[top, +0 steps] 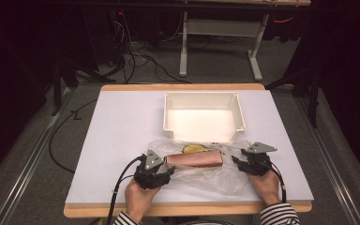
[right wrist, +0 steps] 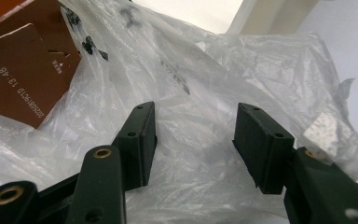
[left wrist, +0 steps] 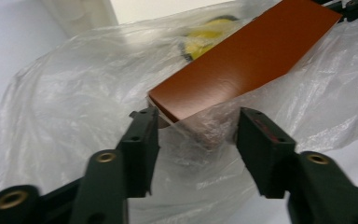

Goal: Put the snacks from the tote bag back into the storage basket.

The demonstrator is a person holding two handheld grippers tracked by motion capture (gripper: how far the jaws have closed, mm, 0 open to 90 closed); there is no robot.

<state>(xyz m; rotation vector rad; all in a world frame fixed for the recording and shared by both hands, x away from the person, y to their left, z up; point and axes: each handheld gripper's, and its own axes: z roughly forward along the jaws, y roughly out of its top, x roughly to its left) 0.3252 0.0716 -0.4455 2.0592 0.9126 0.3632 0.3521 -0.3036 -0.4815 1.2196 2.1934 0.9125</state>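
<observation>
Right, my left gripper (left wrist: 193, 133) sits wide open at the near end of the long reddish-brown cardboard box (top: 194, 160), jaws either side, nothing gripped. The box lies on the crumpled clear plastic bag (top: 211, 176), beside a yellow item (top: 193, 148), just before the white rectangular plastic bin (top: 203, 116). My right gripper (right wrist: 193, 135) gapes over bag film, empty.

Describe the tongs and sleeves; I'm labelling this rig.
Both the left tongs and right tongs are black, each topped by a grey three-cornered plate and trailing a black cable. Jaws are ribbed, with brass-coloured rivets. Sleeves are black-and-white striped.
</observation>
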